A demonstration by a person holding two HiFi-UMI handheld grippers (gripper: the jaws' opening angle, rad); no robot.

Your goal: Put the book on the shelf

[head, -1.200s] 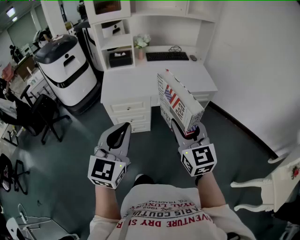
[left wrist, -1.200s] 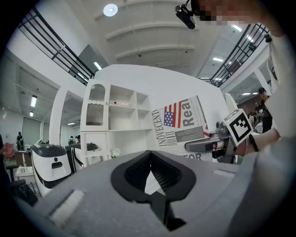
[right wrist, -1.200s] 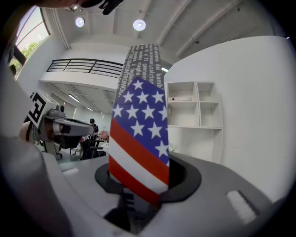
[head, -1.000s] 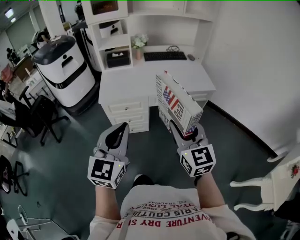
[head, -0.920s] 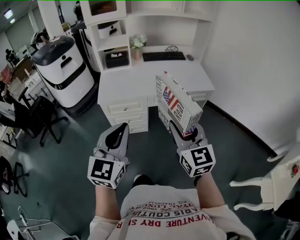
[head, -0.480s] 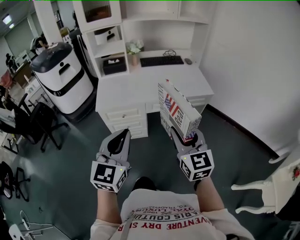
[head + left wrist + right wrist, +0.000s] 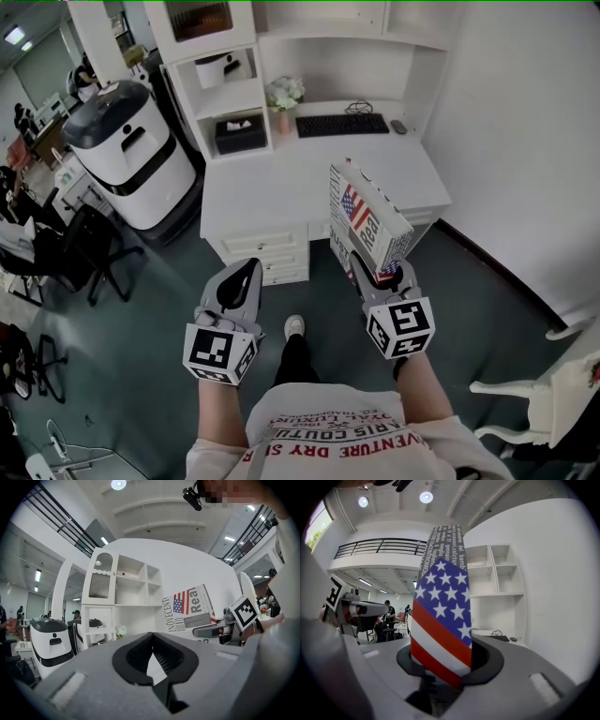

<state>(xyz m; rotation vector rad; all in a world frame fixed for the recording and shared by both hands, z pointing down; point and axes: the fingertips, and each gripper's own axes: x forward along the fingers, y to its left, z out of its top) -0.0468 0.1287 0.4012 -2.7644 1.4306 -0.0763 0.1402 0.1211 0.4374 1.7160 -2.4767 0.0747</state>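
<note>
Dark floor (image 7: 141,309) lies open between us and the white desk (image 7: 272,183), with a white wall on the right and a large white machine (image 7: 131,150) on the left. On the desk's back edge stand the shelf (image 7: 230,89) compartments and a keyboard (image 7: 341,125). Our right gripper (image 7: 380,275) holds the book (image 7: 370,217) upright over the floor, just before the desk's front edge; its cover reads "Real" beside a flag. Our left gripper (image 7: 246,272) hangs apart from it.

From the left gripper view, the left gripper (image 7: 152,638) has its tips together around nothing. We read "NOVECENT" down the book (image 7: 190,609), with the shelf (image 7: 129,590) beyond.

From the right gripper view, the right gripper (image 7: 449,665) is clamped on the book (image 7: 443,616), whose stars-and-stripes spine rises straight up between the jaws, small print on it too fine to read. We see the shelf (image 7: 497,571) to its right.
</note>
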